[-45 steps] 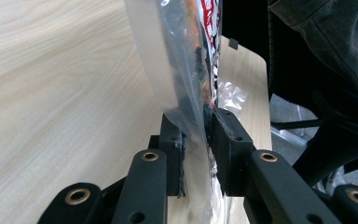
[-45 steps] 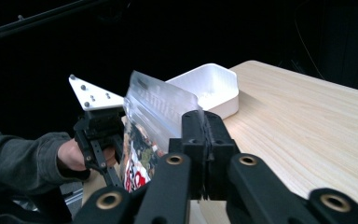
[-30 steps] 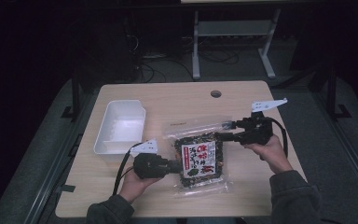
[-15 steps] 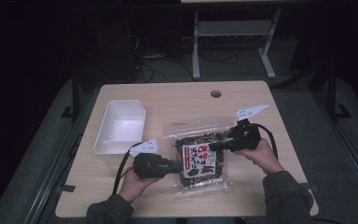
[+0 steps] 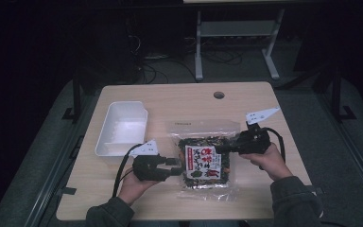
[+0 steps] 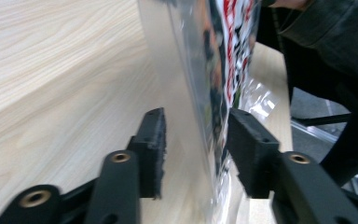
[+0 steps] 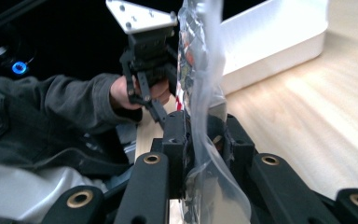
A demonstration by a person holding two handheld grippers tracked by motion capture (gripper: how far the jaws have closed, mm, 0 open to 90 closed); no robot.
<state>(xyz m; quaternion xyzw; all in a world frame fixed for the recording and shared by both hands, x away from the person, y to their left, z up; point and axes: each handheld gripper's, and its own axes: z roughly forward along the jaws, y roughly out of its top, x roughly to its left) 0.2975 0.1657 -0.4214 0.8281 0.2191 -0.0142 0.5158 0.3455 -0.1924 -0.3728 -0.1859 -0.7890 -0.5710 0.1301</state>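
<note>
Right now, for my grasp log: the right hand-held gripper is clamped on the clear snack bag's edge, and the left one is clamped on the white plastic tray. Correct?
Not quite. The left hand-held gripper isn't on the white plastic tray; the left gripper view shows its jaws apart around the clear printed snack bag. The right hand-held gripper is clamped on the bag's edge, as you said.

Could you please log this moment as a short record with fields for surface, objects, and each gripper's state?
surface: wooden table
objects: clear snack bag with a printed label, lying flat at centre; white tray beside its left, empty
left gripper: at the bag's left edge, jaws open, bag edge between the pads but not pinched
right gripper: at the bag's right edge, jaws shut on the plastic
hands: one on each gripper, coming in from the near edge
</note>
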